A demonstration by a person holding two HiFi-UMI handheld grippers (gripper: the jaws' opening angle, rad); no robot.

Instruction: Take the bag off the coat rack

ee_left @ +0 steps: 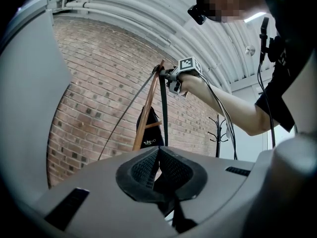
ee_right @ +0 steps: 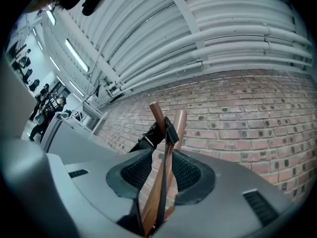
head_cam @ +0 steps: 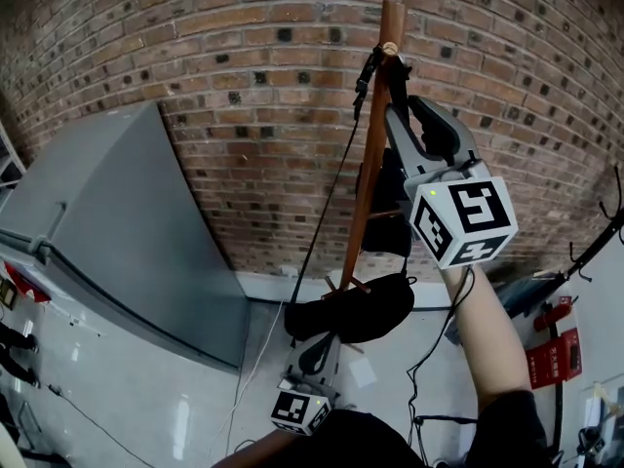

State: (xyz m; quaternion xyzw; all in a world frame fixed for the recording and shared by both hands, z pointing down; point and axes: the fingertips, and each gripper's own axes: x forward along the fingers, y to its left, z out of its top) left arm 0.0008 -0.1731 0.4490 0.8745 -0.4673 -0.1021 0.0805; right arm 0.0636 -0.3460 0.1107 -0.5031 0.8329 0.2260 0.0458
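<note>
Black bag (head_cam: 375, 310) | hides coat rack (head_cam: 370, 164) foot | strap (head_cam: 330, 193) lower end unclear

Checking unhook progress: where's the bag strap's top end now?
Head view, upper right: the strap tops out at the coat rack tip, just left of the right gripper.

— What sort of place is this?
— A big workshop hall: bare brick wall (head_cam: 244, 86), a white ribbed ceiling (ee_right: 198, 24) with long strip lights (ee_right: 74, 46), loose cables (head_cam: 444, 419) across a pale glossy floor (head_cam: 146, 388), a grey cabinet (head_cam: 127, 213), and people (ee_right: 42, 115) standing far off
</note>
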